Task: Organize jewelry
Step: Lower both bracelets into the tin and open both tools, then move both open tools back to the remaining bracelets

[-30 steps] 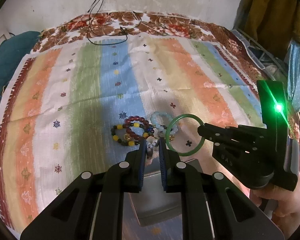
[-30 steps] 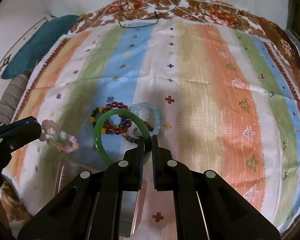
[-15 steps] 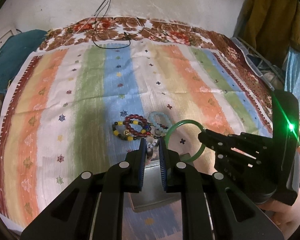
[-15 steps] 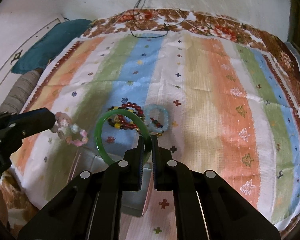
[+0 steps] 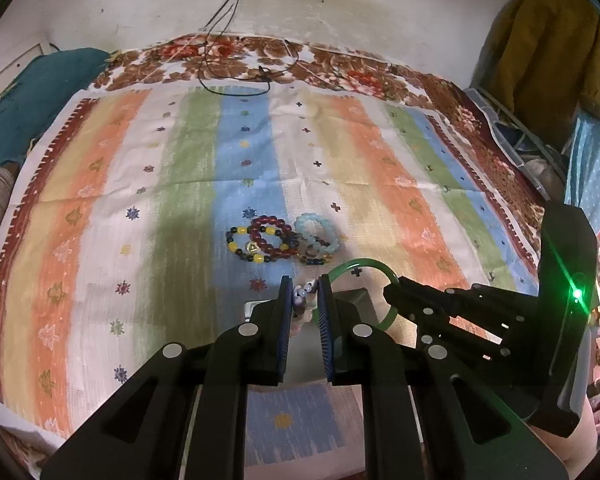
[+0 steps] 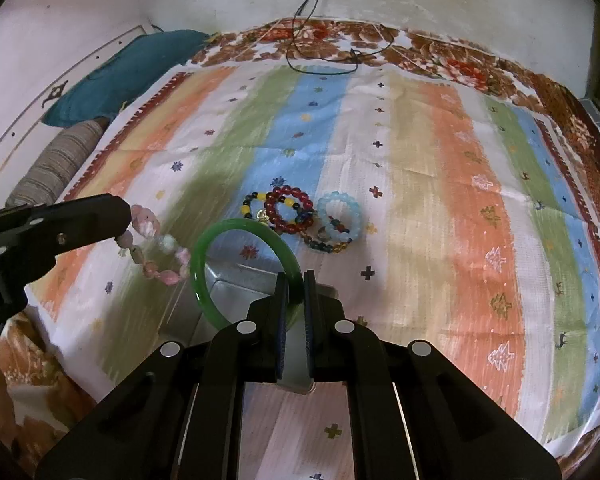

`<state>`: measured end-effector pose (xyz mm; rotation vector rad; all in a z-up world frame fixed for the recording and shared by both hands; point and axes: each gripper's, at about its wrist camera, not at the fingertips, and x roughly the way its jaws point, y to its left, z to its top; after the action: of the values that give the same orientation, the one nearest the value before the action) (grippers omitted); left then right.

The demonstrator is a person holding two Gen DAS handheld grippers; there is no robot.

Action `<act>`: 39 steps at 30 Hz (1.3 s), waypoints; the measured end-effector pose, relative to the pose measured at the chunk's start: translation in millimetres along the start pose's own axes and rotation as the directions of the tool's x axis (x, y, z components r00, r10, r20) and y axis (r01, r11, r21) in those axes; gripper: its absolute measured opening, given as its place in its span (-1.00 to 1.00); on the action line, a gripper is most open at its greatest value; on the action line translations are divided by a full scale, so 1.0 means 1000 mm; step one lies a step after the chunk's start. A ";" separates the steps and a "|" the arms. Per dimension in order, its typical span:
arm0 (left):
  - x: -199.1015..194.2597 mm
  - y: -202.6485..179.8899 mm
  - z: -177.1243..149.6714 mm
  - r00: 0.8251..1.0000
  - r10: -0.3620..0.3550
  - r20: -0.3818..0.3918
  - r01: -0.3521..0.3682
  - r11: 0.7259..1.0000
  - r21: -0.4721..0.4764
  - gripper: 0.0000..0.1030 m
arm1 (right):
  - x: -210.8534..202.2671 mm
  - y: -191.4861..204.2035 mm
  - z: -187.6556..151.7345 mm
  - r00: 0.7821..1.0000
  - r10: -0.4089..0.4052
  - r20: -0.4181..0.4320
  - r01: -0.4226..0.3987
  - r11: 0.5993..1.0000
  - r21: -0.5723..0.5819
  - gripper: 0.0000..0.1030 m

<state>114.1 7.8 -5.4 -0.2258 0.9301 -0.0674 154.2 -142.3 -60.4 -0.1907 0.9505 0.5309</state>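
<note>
My left gripper (image 5: 305,286) is shut on a pink bead bracelet (image 5: 302,300), which hangs from its tip in the right wrist view (image 6: 156,248). My right gripper (image 6: 295,280) is shut on a green jade bangle (image 6: 204,264), also seen in the left wrist view (image 5: 356,266). Both are held above a metal tin (image 6: 236,292) near the cloth's front edge. Beyond them a dark red bead bracelet (image 5: 270,236), a black and yellow bead bracelet (image 5: 240,246) and a pale blue bead bracelet (image 5: 316,232) lie bunched on the striped cloth (image 5: 140,200).
A black cable (image 5: 236,76) lies at the far edge of the cloth. A teal cushion (image 5: 28,96) sits at the far left. Clothes and a clear box (image 5: 516,140) stand to the right.
Both grippers have drawn back toward me with their bracelets, now over the tin. The bracelets on the cloth have not moved.
</note>
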 end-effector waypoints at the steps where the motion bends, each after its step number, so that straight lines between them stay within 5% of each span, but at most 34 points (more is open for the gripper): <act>1: 0.000 0.000 0.000 1.000 -0.001 0.000 0.001 1.000 0.000 -0.76 | 0.000 0.000 -0.001 1.000 0.000 -0.001 0.000 1.000 0.001 -0.83; 10: 0.001 -0.005 -0.004 1.000 0.011 -0.003 -0.011 1.000 0.011 -0.69 | 0.008 0.001 -0.006 0.998 0.032 -0.056 -0.032 0.999 0.014 -0.77; 12: 0.000 -0.007 -0.005 1.000 0.015 0.001 -0.015 1.000 0.022 -0.57 | 0.009 0.000 -0.005 0.998 0.024 -0.061 -0.023 1.000 0.013 -0.75; 13: 0.001 -0.007 -0.005 1.000 0.021 0.000 -0.021 1.000 0.022 -0.35 | 0.009 -0.001 -0.005 0.998 0.026 -0.061 -0.025 1.000 0.020 -0.70; 15: 0.002 -0.006 -0.005 1.000 0.031 0.001 -0.031 0.999 0.020 -0.08 | 0.008 -0.006 -0.004 0.998 0.034 -0.057 -0.031 0.999 0.040 -0.34; 39: 0.055 0.015 0.018 0.992 0.114 -0.051 -0.115 0.993 -0.015 0.16 | 0.036 -0.034 0.019 0.996 0.022 -0.085 -0.012 0.993 0.118 0.33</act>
<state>160.5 16.6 -41.3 -0.1879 0.9925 0.0417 202.4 -151.9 -81.4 -0.1010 1.0654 0.4837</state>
